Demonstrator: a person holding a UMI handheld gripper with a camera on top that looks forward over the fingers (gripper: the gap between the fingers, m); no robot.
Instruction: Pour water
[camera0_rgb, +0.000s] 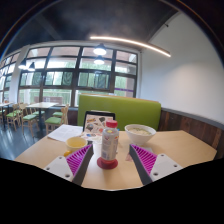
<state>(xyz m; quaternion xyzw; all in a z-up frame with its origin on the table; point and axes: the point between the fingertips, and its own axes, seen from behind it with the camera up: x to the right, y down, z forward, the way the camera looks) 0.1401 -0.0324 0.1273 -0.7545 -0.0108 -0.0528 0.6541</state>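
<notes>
A light wooden dining table (185, 148) is stretching away from the camera, its near edge cut off below the gripper. At its far side a bright green upholstered booth seat (140, 108) is standing against the windows, partly hidden by a printed menu card (96, 124) that is leaning upright in front of it; the card's print is too small to read. To the right of the card, a pale round bowl (140, 131) is sitting on the table. To the left, a small yellow cup (77, 143) is resting near a white sheet of paper (65, 132). A clear plastic water bottle with a red cap and patterned label (109, 144) is standing upright on the table between the two fingers. The hand-held gripper (108, 166) is holding its fingers apart, with a gap on either side of the bottle, its purple striped pads (143, 160) facing inward. The bottle's base is sitting low between the fingers and is hard to make out.
</notes>
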